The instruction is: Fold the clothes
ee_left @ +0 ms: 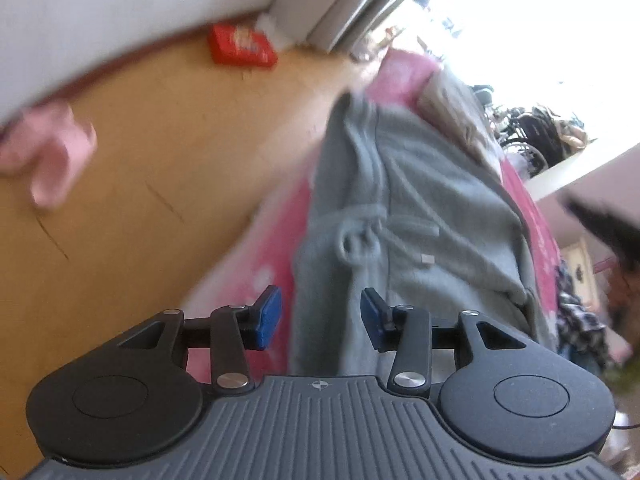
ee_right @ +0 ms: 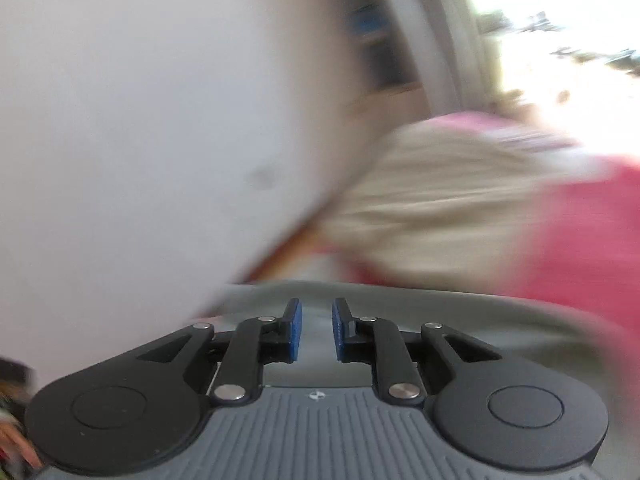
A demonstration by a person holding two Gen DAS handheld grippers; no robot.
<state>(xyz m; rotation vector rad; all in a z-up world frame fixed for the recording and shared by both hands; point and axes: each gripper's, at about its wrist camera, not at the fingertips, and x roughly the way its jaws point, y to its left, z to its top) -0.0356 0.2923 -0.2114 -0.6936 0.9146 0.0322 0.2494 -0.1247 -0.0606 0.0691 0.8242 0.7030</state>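
Note:
A grey garment (ee_left: 420, 216) with a drawstring lies lengthwise on a pink bed sheet (ee_left: 400, 76). My left gripper (ee_left: 320, 316) hovers over the garment's near end. Its blue pads stand well apart, and the cloth shows in the gap below them without being pinched. In the blurred right wrist view, my right gripper (ee_right: 316, 328) has its blue pads drawn close, with only a narrow gap. A grey garment (ee_right: 500, 320) fills that gap and spreads flat to the right. It stays sharper than the background, so it seems held.
A beige garment (ee_right: 432, 208) lies on the pink sheet (ee_right: 580, 240) beyond the grey cloth. A wooden floor (ee_left: 160, 140) runs left of the bed, with a red box (ee_left: 242, 46) and a pink item (ee_left: 52, 152) on it. A plaid cloth (ee_left: 580, 320) lies at the right.

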